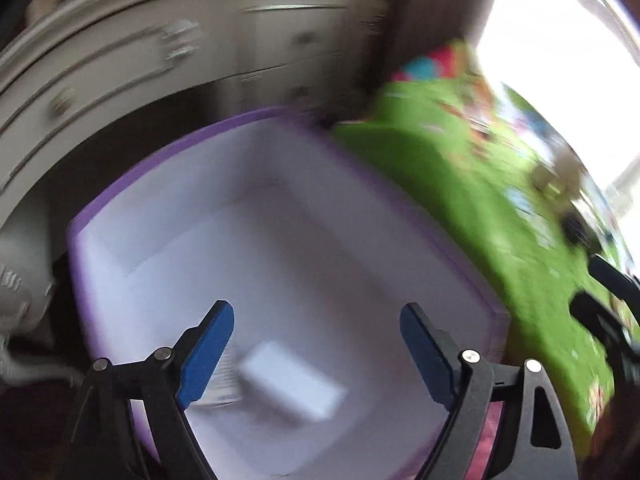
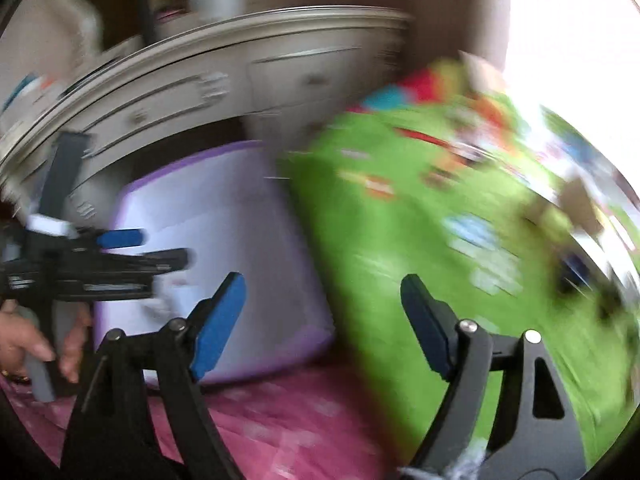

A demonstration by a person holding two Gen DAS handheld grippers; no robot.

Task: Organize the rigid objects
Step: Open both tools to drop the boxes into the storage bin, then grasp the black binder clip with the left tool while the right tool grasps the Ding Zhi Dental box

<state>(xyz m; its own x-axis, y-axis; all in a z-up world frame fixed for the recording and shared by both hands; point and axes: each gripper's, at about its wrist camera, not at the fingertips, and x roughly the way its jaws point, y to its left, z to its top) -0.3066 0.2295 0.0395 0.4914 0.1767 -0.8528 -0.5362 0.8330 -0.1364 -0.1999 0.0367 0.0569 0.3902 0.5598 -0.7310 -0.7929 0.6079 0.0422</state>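
Both frames are motion-blurred. Left tongs (image 1: 316, 336) are spread wide with nothing between the blue pads (image 1: 208, 356), hanging over the open white plastic bin with the purple rim (image 1: 168, 152). A small white rectangular box (image 1: 292, 384) lies flat on the bin floor, below and between the pads, not touching them; something pale and striped beside it is too blurred to identify. Right tongs (image 2: 322, 316) are also spread and empty, above the border between the bin's near right corner and the bright green patterned play mat (image 2: 400, 280). The mat lies just beside the bin's right wall. Pink patterned bedding (image 2: 280, 420) sits under the near edge. From the right wrist view, a hand (image 2: 28, 344) grips the left tool's grey handle at the left. A cream drawer cabinet (image 1: 140, 60) stands behind the bin.
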